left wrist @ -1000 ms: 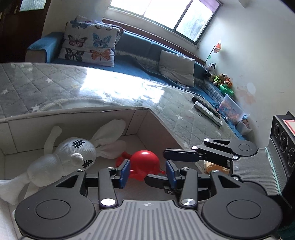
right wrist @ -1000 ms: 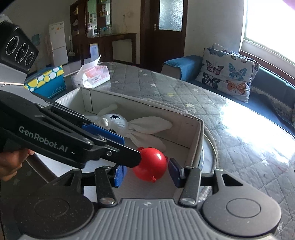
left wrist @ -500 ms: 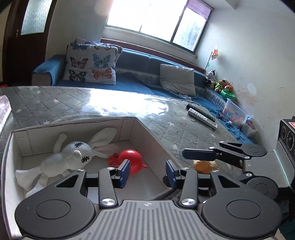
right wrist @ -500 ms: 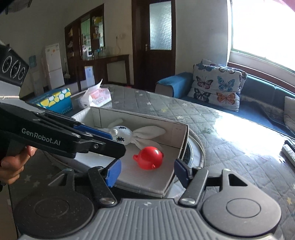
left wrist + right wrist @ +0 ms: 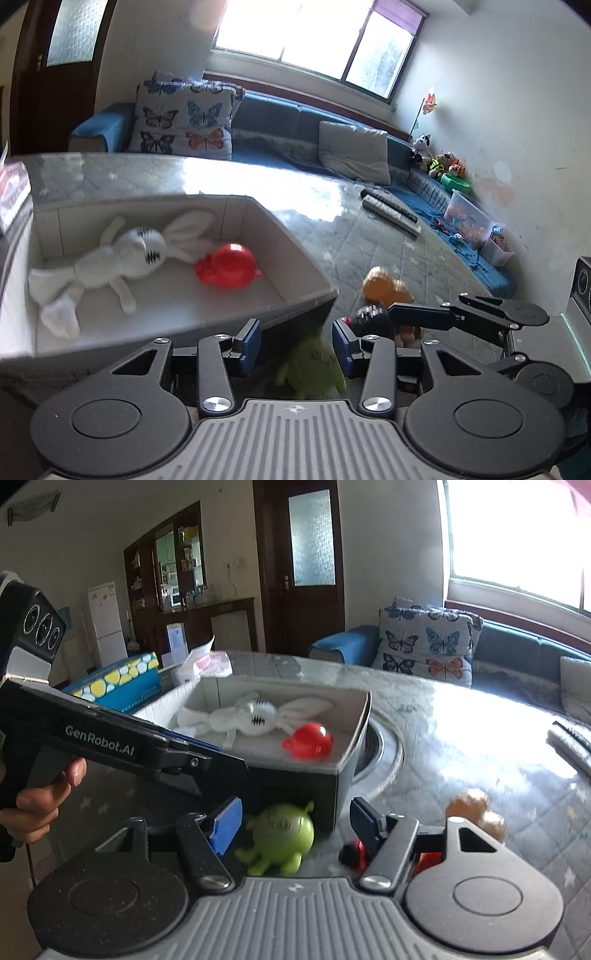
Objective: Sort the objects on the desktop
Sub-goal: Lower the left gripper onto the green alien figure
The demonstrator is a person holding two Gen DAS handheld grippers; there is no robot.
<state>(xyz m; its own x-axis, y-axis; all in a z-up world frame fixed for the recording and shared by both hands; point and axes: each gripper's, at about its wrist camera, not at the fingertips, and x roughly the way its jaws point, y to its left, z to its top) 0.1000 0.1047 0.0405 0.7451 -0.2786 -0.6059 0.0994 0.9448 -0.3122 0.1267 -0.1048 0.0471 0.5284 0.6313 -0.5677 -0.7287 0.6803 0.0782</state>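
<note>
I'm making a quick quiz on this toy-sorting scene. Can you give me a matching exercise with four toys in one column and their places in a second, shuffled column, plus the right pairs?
Things:
1. white rabbit
2. red toy
3. green toy
4. orange toy

Places:
A. on the table, just outside the box, in line with the open right gripper
B. in the box, stretched along its far side
C. on the table, out to the right of the box
D. in the box, beside the rabbit's ears

Pairs: 1-B, 2-D, 3-A, 4-C
</note>
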